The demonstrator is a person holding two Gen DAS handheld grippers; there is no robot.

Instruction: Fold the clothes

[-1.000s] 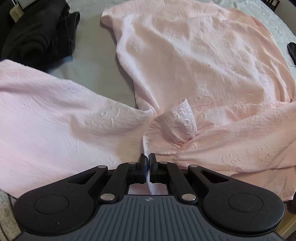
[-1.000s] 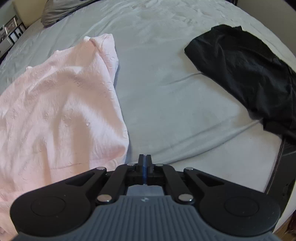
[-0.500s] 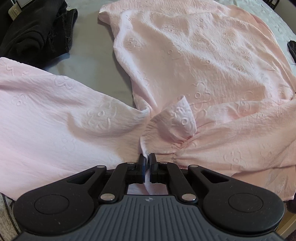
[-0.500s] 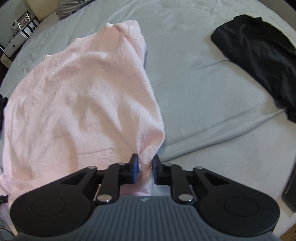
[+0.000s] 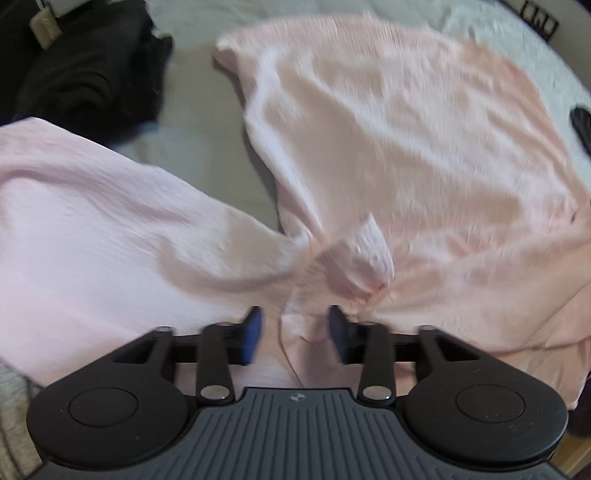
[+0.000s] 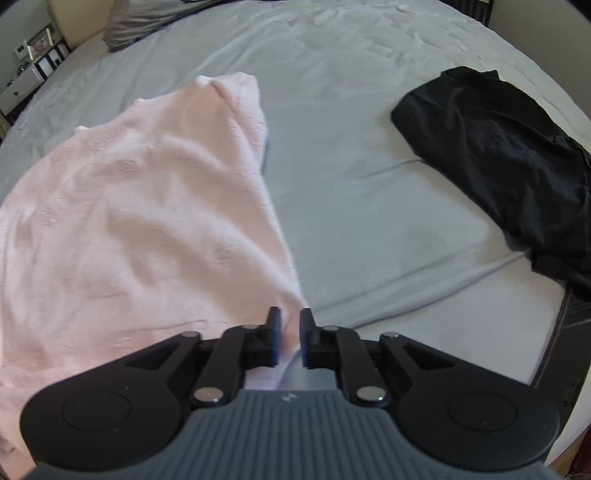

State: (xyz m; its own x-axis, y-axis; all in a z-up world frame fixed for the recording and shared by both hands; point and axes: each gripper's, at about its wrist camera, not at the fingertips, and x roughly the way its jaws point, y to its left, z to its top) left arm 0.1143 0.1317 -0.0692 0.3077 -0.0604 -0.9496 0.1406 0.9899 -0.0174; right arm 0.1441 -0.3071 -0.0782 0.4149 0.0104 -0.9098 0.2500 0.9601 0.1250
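A pale pink embossed garment (image 5: 388,147) lies spread over the grey bed, bunched into a gathered knot (image 5: 354,254) near its middle. My left gripper (image 5: 295,332) hangs just above that bunched edge. Its jaws are opening, and a fold of pink cloth still stands loose between the pads without being pressed. In the right wrist view the same pink garment (image 6: 140,221) covers the left half. My right gripper (image 6: 290,332) sits at its near corner. Its jaws are opening too, with the cloth's corner lying slack between them.
A black garment (image 6: 498,155) lies crumpled on the grey bedsheet (image 6: 351,192) to the right. Another dark pile (image 5: 85,74) sits at the far left in the left wrist view. A grey pillow (image 6: 147,22) lies at the head of the bed. The bed's edge runs along the right.
Both grippers were shut on the pink cloth and have parted, letting it go. The left wrist view is now blurred from motion. The right view has swung so more of the pink garment shows.
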